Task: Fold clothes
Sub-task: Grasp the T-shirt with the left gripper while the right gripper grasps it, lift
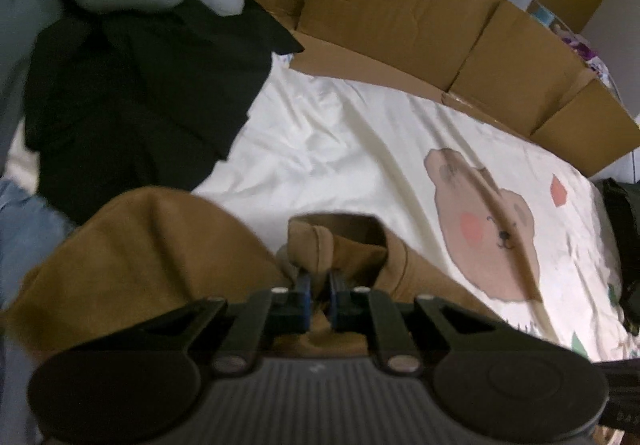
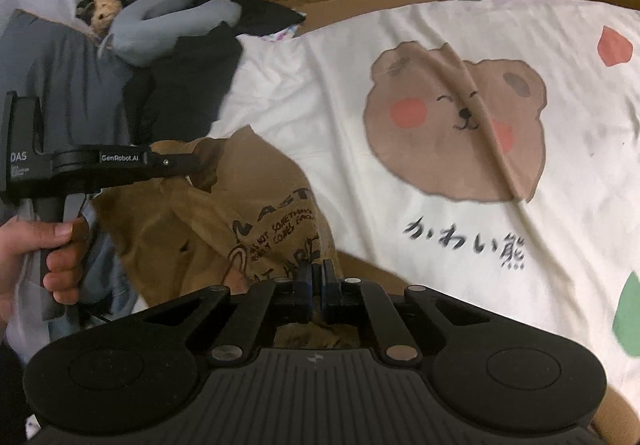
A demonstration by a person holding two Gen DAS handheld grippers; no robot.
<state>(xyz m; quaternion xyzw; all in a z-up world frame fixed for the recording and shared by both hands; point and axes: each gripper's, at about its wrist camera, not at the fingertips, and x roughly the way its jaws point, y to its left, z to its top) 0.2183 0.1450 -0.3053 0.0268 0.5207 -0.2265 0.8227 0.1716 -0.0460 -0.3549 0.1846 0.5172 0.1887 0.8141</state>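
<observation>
You have both grippers, left and right, clamped on the crumpled brown shirt at lower centre; it looks ready to spread flat on the sheet.

The brown printed cotton garment has lettering partly lost in folds; the person's hand is cut off at the left edge.

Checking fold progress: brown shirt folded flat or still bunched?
Bunched. The brown shirt hangs crumpled between both shut tools, left and right, print creased.
</observation>
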